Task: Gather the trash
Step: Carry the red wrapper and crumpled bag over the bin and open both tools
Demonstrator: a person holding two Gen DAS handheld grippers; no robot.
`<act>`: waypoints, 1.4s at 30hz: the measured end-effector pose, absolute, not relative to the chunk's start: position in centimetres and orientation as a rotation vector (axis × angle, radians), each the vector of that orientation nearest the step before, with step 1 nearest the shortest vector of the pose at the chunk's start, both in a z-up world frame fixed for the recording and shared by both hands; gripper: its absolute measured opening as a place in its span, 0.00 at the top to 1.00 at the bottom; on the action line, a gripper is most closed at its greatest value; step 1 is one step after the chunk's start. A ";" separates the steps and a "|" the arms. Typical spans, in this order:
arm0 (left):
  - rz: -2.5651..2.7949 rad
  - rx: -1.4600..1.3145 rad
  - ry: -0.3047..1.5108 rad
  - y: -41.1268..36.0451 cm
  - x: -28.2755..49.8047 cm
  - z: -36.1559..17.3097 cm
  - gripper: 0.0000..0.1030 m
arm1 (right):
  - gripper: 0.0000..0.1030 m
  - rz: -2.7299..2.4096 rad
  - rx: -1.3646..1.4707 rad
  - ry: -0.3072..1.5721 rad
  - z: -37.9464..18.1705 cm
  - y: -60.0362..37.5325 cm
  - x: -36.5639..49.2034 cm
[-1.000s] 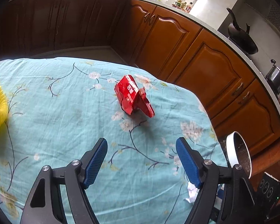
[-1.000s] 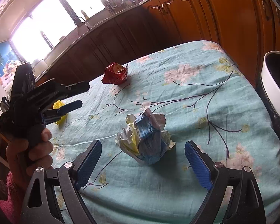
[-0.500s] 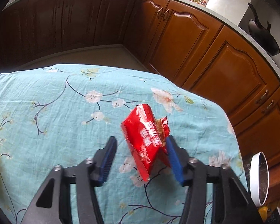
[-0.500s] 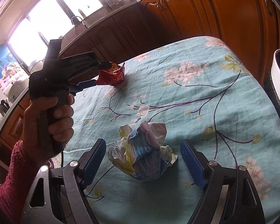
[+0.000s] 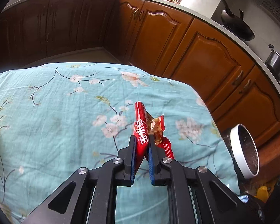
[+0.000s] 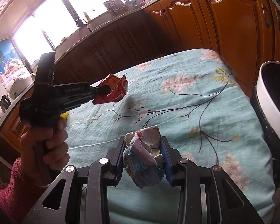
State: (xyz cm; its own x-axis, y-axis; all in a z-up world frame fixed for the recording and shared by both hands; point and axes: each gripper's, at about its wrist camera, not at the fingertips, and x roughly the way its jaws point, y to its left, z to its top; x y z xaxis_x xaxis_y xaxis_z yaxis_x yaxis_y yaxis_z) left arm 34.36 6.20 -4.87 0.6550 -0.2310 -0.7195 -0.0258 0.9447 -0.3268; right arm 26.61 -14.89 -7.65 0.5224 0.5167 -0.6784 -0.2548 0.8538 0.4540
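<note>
Over a kitchen table's teal floral cloth (image 5: pixel 46 112), the left gripper (image 5: pixel 141 145) has just closed, pinching a crinkled red foil snack wrapper (image 5: pixel 140 123); the right gripper (image 6: pixel 142 151) has just closed around a crumpled pastel paper wad (image 6: pixel 145 160); both grasps look made, next carrying them to the white-rimmed bin (image 6: pixel 267 100) beside the table

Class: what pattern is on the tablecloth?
Teal tablecloth with blossom branches; clearest in the left wrist view.

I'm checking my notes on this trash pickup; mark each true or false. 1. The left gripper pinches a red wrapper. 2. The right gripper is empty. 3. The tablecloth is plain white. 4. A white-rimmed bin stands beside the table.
1. True: the left gripper is shut on the red wrapper.
2. False: the right gripper clamps a crumpled wad.
3. False: the tablecloth is teal with flowers.
4. True: the bin.
</note>
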 end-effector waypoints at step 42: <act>-0.391 -0.023 0.864 -10.2 23.2 -0.9 0.91 | 0.65 0.208 0.465 0.763 -5.3 -30.3 19.7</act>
